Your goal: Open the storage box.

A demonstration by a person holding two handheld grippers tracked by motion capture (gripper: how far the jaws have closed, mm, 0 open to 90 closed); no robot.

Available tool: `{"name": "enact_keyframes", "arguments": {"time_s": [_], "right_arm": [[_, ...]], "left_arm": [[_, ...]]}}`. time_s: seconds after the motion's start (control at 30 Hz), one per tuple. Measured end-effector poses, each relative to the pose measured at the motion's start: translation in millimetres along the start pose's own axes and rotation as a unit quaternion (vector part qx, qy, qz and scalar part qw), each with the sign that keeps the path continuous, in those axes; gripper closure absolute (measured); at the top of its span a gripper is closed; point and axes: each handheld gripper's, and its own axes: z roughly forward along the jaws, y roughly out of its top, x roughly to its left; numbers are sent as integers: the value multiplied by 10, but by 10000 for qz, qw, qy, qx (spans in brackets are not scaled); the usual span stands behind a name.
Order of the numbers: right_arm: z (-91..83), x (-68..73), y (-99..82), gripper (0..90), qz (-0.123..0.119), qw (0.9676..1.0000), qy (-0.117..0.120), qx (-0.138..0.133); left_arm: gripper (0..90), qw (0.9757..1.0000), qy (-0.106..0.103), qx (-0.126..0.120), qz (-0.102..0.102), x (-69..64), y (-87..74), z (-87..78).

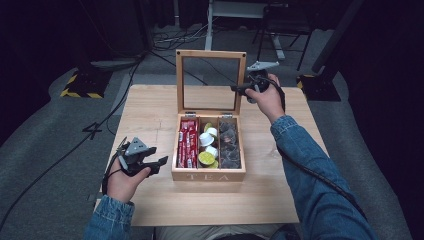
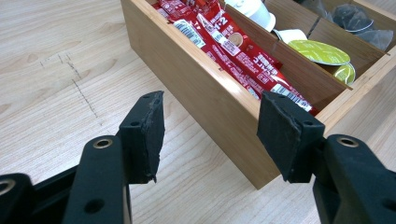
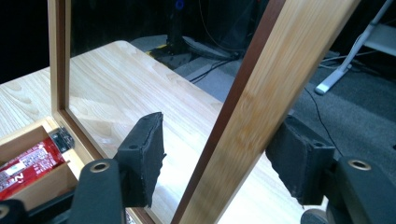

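Both grippers stand with their jaws apart. At the far right of the box, the right gripper (image 1: 242, 88) straddles the right-hand rail of the lid (image 1: 241, 80) — in the right gripper view the pale wooden rail (image 3: 261, 107) runs up between the two black pads (image 3: 142, 156), with a gap on the left pad's side; whether the right pad touches the wood I cannot tell. The left gripper (image 1: 159, 164) sits low by the near left corner of the tea box (image 1: 208, 176), its jaws open on nothing; in the left gripper view the box's side wall (image 2: 201, 88) and near corner lie just past the pads, not touched.

The lid stands upright on its hinges along the back edge of the box, a frame with a clear pane. The box sits about mid-table (image 1: 150, 115), its front wall lettered TEA and set back from the near edge. Bare wood lies open on both sides and behind the lid. Inside are three lanes: red sachets (image 1: 187, 142) on the left, white and green capsules (image 1: 207, 147) in the middle, dark pyramid bags (image 1: 229, 145) on the right.

The right arm, in a denim sleeve (image 1: 305, 165), reaches forward along the box's right side, with the hand (image 1: 267, 100) raised at the lid's edge and the gripper pointing left across it. The left hand (image 1: 122, 182) rests near the table's front left — jaws aimed rightward at the box.
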Motion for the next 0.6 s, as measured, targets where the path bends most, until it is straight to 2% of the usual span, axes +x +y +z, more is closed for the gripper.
{"name": "enact_keyframes", "arguments": {"time_s": [0.37, 0.6], "right_arm": [[9, -18, -15, 386, 25, 9999, 31, 103], [-108, -49, -1, 342, 91, 9999, -71, 21]], "left_arm": [[418, 10000, -5, 19, -5, 9, -3, 2], [394, 10000, -37, 51, -30, 17, 19, 13]]}}
